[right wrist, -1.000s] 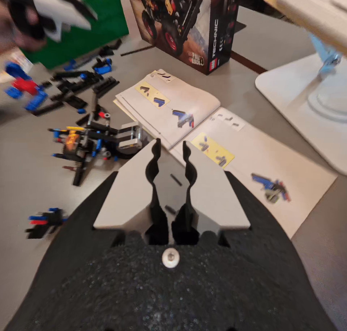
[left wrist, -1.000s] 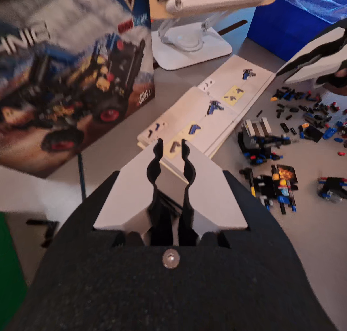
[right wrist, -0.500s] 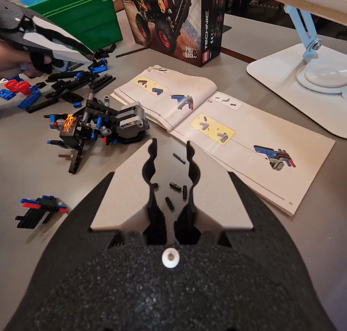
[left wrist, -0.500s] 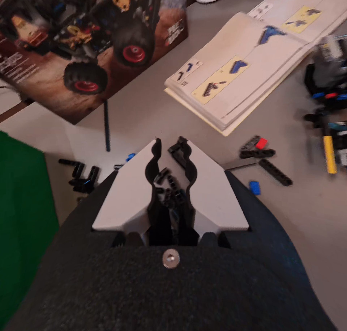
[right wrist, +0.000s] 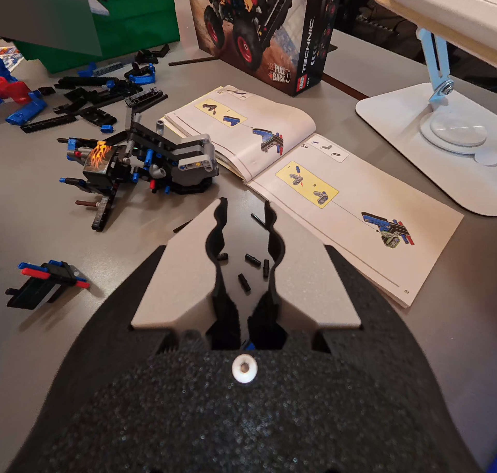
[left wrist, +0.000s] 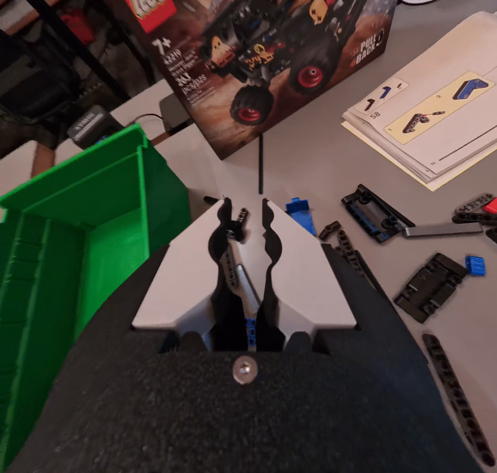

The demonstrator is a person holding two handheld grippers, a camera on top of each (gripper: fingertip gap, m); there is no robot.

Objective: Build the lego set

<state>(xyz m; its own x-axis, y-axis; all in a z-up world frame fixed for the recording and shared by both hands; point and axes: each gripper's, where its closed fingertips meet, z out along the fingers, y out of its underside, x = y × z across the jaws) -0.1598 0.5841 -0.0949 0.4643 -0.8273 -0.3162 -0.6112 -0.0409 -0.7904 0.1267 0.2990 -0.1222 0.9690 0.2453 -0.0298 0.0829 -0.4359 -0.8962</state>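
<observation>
We hold the left gripper (left wrist: pixel 244 204) parted over loose pieces beside the green bin (left wrist: pixel 80 218), gripping nothing; a grey beam (left wrist: pixel 231 266) lies partly hidden behind its fingers. Our right gripper (right wrist: pixel 245 204) is also spread and empty above small black pins (right wrist: pixel 252 260). The half-built model (right wrist: pixel 145 161) sits by the open manual (right wrist: pixel 295 164); the box (right wrist: pixel 258 30) is cut off on top.

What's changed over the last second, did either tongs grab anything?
The left tongs swung left, off the instruction booklet, to the loose parts beside the green bin; open, holding nothing, a grey beam below the gap. The right tongs opened slightly, over the small black pins. The partly built truck stayed put.
</observation>
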